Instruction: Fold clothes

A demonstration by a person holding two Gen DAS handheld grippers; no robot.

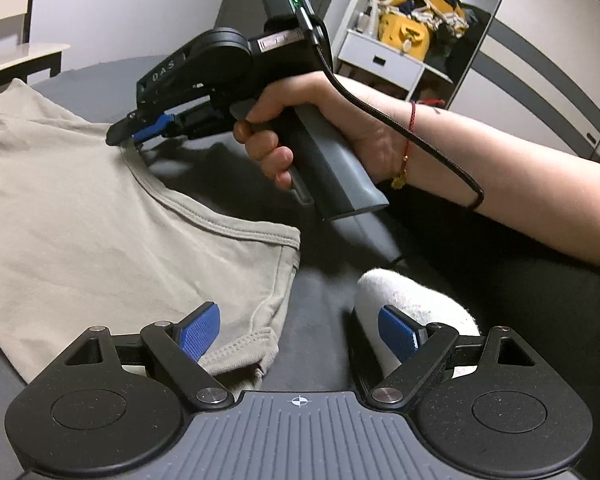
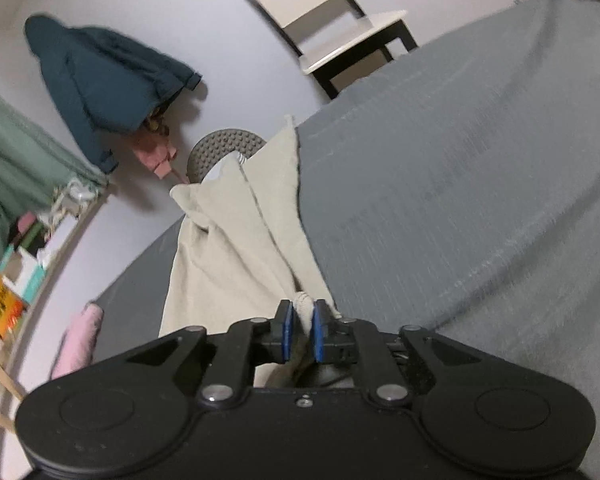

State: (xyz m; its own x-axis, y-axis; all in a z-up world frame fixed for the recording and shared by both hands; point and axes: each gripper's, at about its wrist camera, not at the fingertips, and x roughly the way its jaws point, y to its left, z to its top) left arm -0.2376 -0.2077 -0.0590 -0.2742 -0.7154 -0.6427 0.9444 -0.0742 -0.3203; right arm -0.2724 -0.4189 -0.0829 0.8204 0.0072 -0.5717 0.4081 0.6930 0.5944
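grey bed (image 2: 479, 160), "das" on right gripper (image 1: 120, 134)

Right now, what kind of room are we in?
Most likely a bedroom: the beige cotton T-shirt lies on a grey bedsheet, a white open shelf unit stuffed with clothes and bags stands nearby, and a dark teal jacket hangs on the wall.

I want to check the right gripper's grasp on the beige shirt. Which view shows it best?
The right wrist view: the right gripper is shut on bunched beige shirt fabric. The left wrist view shows that gripper side-on at the neckline, its pinch less clear.
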